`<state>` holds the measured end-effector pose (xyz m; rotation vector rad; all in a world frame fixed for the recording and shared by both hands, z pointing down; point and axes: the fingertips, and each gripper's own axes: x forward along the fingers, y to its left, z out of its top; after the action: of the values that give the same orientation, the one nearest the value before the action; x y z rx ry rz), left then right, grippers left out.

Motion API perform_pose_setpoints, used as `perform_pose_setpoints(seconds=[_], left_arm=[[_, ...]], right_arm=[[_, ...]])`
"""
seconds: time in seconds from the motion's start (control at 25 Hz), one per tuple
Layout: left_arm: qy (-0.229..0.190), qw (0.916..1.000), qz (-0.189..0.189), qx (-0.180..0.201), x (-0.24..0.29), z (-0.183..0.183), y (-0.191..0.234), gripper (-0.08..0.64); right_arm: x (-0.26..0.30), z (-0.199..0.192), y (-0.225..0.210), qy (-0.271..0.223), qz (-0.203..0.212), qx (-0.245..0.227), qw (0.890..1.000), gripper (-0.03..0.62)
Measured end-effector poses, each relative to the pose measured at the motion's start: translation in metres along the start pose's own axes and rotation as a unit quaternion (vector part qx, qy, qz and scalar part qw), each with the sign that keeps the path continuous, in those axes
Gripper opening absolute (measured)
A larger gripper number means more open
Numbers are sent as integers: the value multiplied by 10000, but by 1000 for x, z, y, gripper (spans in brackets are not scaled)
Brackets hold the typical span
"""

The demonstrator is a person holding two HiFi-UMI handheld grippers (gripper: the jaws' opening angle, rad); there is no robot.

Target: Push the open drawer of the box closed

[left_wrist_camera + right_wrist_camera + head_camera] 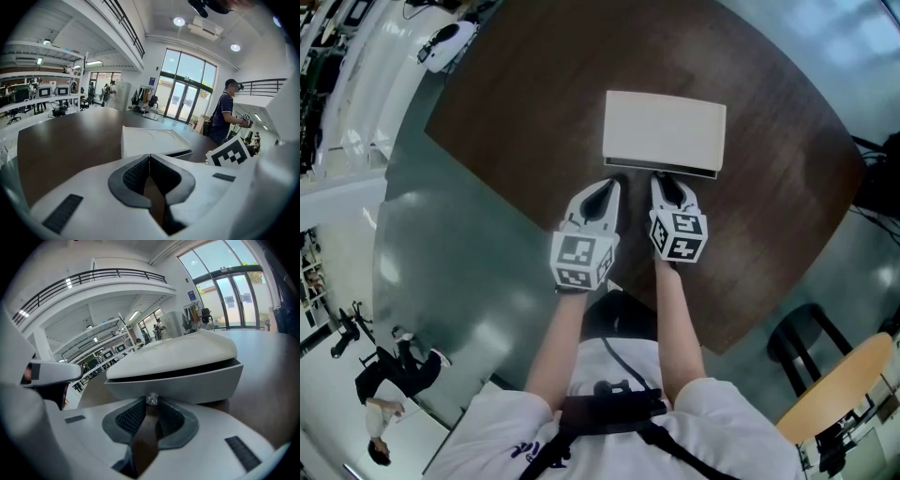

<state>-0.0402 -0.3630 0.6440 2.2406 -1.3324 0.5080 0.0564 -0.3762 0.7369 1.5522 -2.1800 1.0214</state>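
Drawer (187,380) stands slightly open. Your right gripper (149,405) and left gripper (149,160), jaws together, face it. Push it straight away from you.

Dark wooden table (525,103) carries a white box (664,131)

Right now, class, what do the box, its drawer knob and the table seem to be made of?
Box: probably painted wood or plastic, matte off-white, smooth, no grain showing.
Drawer knob: looks like clear faceted glass or acrylic, as it glints; too small to be sure.
Table: dark brown wood or wood-look laminate, faint grain, soft sheen.
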Motion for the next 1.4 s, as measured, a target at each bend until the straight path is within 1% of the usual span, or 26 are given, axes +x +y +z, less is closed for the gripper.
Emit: perform_pose_setpoints(seconds=[0.12,0.28,0.4,0.56,0.76,0.84,0.92,1.0,1.12,1.24,1.4], left_arm=[[2,10000,-31,9,-2,-2,1,9],[14,10000,-48,46,-8,-10,-4,9],[-27,9999,-93,96,-17,-9,-12,9],[-139,9997,-129,143,-35,-5,-19,9],[-177,9996,-171,143,-67,-20,-36,9],[-240,9994,-190,177,-80,-24,-43,9],[-341,9989,-207,228,-95,-21,-47,9],[-489,9982,-215,284,-116,-15,-53,9],[-797,9958,-241,370,-155,-6,-74,9],[-1252,9903,-294,528,-192,16,-92,9],[-1795,9806,-329,712,-245,36,-110,9]], right_arm=[[10,6,-2,17,-53,-97,9999,81],[19,2,-6,291,-110,-150,9994,81],[16,0,-6,295,-131,-201,9993,81],[2,-7,-5,311,-171,-131,9993,81],[-45,-23,2,224,-222,-110,9994,81],[-67,-25,10,84,-204,-143,9997,81],[-90,-22,26,-101,-154,-197,9996,81],[-118,-18,46,-327,-80,-295,9990,81],[-173,-12,74,-729,44,-504,9961,81],[-219,7,106,-1208,160,-824,9891,81],[-281,37,147,-1869,258,-1202,9746,81]])
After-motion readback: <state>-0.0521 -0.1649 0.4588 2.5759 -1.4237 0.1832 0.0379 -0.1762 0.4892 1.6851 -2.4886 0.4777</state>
